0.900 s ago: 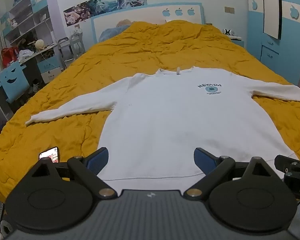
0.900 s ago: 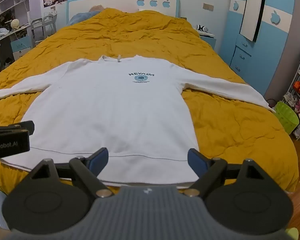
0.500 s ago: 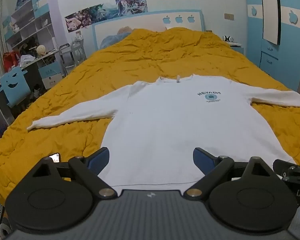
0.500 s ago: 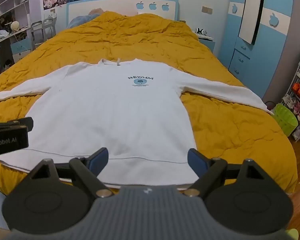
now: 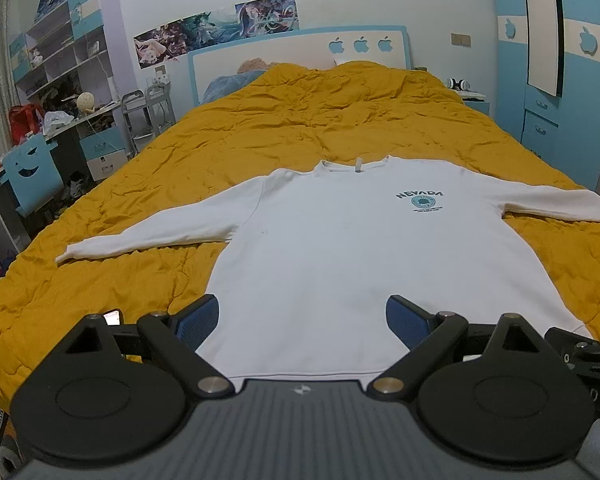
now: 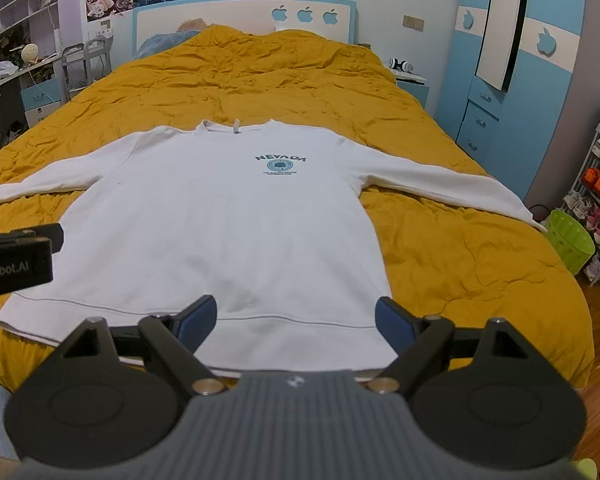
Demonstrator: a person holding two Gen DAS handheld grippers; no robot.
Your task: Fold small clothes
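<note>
A white sweatshirt (image 5: 352,248) lies spread flat and face up on the mustard-yellow quilt (image 5: 260,136) of a bed, its collar toward the headboard (image 5: 300,50) and its hem at the near edge of the mattress. Both sleeves are stretched out sideways, the left one (image 5: 156,236) ending in a cuff on the quilt, the right one (image 6: 440,184) reaching toward the bed's right side. A dark "NEVADA" print with a round teal emblem (image 6: 281,162) sits on the chest. The left gripper (image 5: 302,318) hangs over the hem with its blue-padded jaws spread wide and nothing between them except the cloth seen below; the right gripper (image 6: 296,318) hangs likewise above the hem's right part, jaws wide apart and holding nothing. Whether either one touches the fabric cannot be judged from these angles. A phone (image 5: 112,317) with a lit screen lies on the quilt just left of the left gripper. Beyond the bed stand a cluttered desk and shelves (image 5: 60,80) on the left, a blue wardrobe (image 6: 520,80) on the right, and a green basket (image 6: 572,240) on the floor.
</note>
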